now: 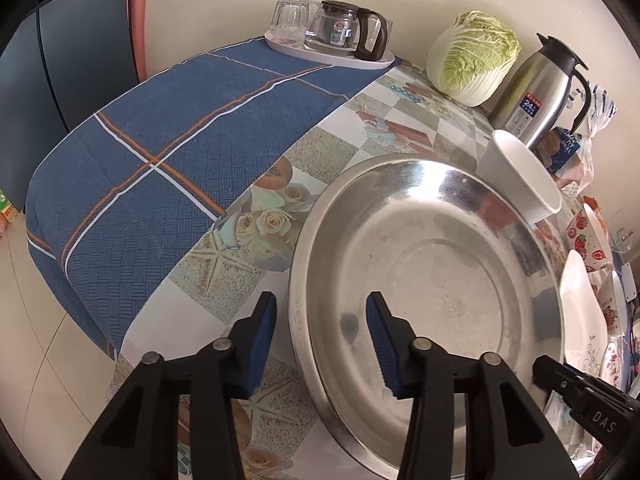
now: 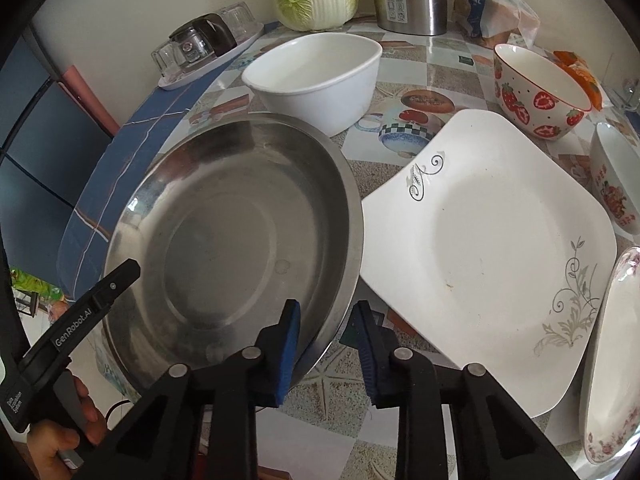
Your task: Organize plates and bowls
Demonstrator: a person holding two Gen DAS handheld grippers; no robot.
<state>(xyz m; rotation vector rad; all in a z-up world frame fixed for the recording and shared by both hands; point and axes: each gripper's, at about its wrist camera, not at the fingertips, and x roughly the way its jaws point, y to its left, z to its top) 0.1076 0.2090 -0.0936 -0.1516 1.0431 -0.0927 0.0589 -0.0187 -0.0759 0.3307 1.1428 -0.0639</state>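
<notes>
The steel pan's (image 1: pixel 432 292) rim is straddled by the left gripper (image 1: pixel 321 344), pads apart and not pressing. The same rim is straddled by the right gripper (image 2: pixel 328 354), jaws likewise open.

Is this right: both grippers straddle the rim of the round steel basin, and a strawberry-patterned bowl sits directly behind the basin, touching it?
One thing is wrong: the bowl directly behind the round steel basin, touching it, is the plain white bowl, as the right wrist view shows. The strawberry-patterned bowl stands apart, beyond the square white plate. The left gripper and right gripper do straddle the rim.
</notes>
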